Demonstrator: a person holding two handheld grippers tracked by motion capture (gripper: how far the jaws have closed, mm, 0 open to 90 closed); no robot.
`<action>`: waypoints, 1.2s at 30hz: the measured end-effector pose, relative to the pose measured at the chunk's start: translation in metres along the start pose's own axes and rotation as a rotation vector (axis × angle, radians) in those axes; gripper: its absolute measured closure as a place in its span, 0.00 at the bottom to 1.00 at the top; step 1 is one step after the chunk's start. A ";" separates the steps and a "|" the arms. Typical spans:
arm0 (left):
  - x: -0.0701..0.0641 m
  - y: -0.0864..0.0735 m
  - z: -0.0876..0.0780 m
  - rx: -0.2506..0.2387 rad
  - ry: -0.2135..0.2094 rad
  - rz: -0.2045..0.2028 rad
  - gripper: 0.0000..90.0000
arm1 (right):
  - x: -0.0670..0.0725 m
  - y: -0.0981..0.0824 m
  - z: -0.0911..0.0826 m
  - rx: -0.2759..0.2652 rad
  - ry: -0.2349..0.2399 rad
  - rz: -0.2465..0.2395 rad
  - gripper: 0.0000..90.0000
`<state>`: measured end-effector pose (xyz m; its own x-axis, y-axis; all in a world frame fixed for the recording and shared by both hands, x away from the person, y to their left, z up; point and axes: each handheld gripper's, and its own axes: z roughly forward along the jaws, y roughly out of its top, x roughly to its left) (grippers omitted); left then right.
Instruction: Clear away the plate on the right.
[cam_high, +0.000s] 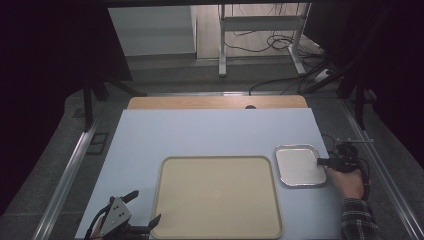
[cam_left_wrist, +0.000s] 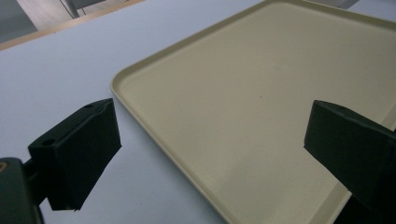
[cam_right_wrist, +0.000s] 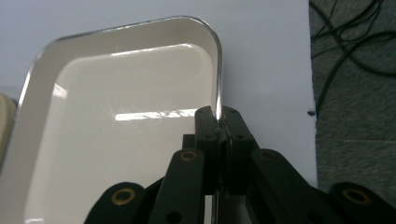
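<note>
- Metal tray (cam_high: 298, 165): I see it lying flat on the worktop (cam_high: 200, 135), near the right edge, just beside the right side of the beige tray (cam_high: 216, 197). Its rim is shiny and its inner face pale (cam_right_wrist: 116, 126).
- Right gripper (cam_high: 322, 161): I have its jaws closed on the right rim of the metal tray; in the right gripper view the thin rim runs between the two black pads (cam_right_wrist: 205, 128), one inside the tray and one outside.
- Right hand (cam_high: 347, 181): it comes in from the lower right, with a checked sleeve (cam_high: 357, 220) behind it.
- Left gripper (cam_high: 145, 212): I hold it low at the near left corner of the beige tray, jaws spread wide with nothing between them; in the left gripper view one pad (cam_left_wrist: 79, 154) hangs over the blue worktop, the other (cam_left_wrist: 348, 144) over the tray's near edge.
- Beige tray (cam_left_wrist: 261, 93): large, shallow, bare, in the middle of the worktop's near half.
</note>
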<state>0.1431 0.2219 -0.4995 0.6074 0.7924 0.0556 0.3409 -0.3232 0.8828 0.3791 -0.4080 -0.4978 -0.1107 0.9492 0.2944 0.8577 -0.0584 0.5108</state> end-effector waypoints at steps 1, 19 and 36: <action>0.000 0.000 0.000 -0.001 0.000 0.000 0.04 | -0.001 0.000 -0.001 -0.001 0.012 0.009 0.98; -0.001 0.000 -0.001 -0.003 0.002 0.009 0.04 | 0.012 -0.005 -0.027 -0.108 0.094 0.005 0.98; -0.001 0.000 -0.001 -0.004 0.003 0.009 0.04 | 0.049 -0.009 -0.026 -0.100 0.207 -0.049 0.98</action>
<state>0.1422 0.2216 -0.4993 0.6086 0.7909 0.0646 0.3329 -0.3283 0.8839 0.3527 -0.3687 -0.4674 -0.2607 0.8688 0.4209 0.7957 -0.0535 0.6033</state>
